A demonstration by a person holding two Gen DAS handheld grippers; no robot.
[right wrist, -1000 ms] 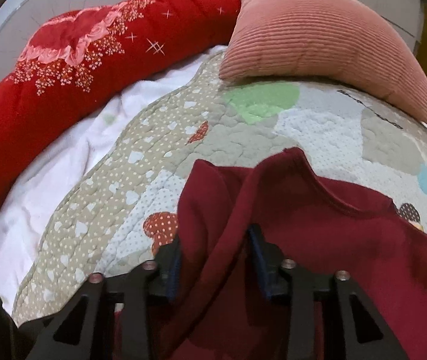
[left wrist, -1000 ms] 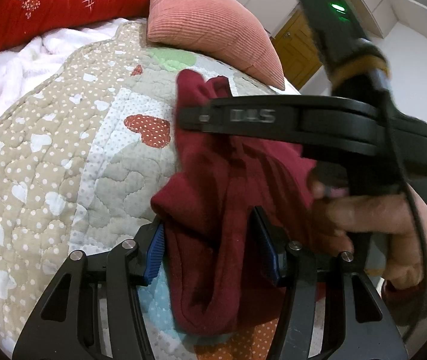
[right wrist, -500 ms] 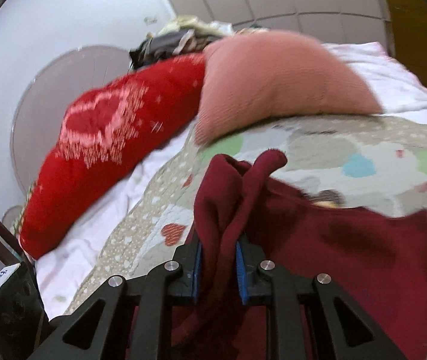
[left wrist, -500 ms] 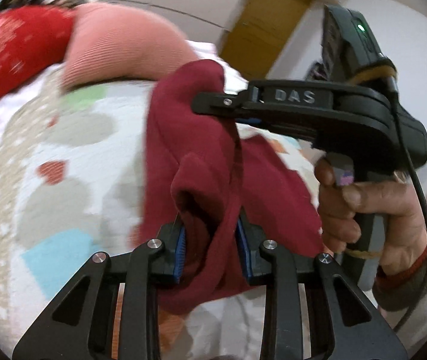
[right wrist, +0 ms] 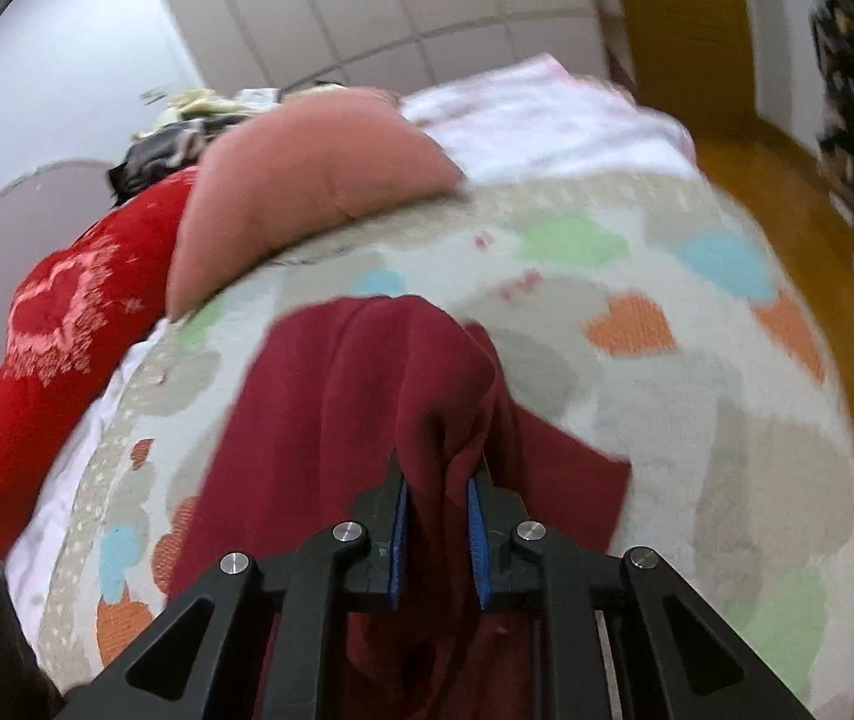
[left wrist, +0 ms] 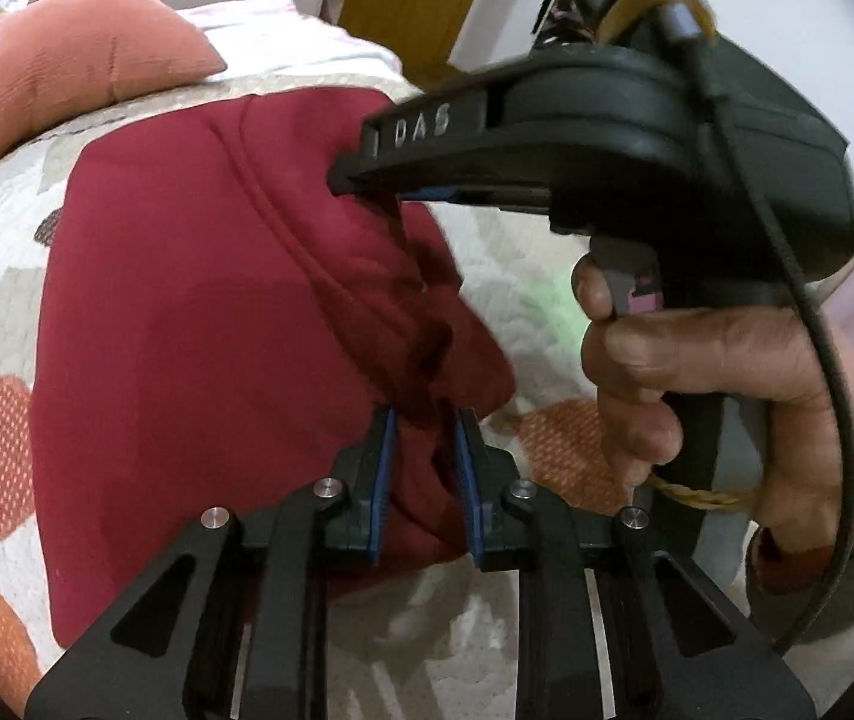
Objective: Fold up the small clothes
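Maroon garment bunched between both jaws — left gripper clamps it; right gripper too.

Right-wrist view motion-blurred; dark red garment's lower edge behind the tool's black frame, cut off below.

Pink cushion beyond; quilt open.

Dark red garment, bunched, partly lifted off the bed quilt
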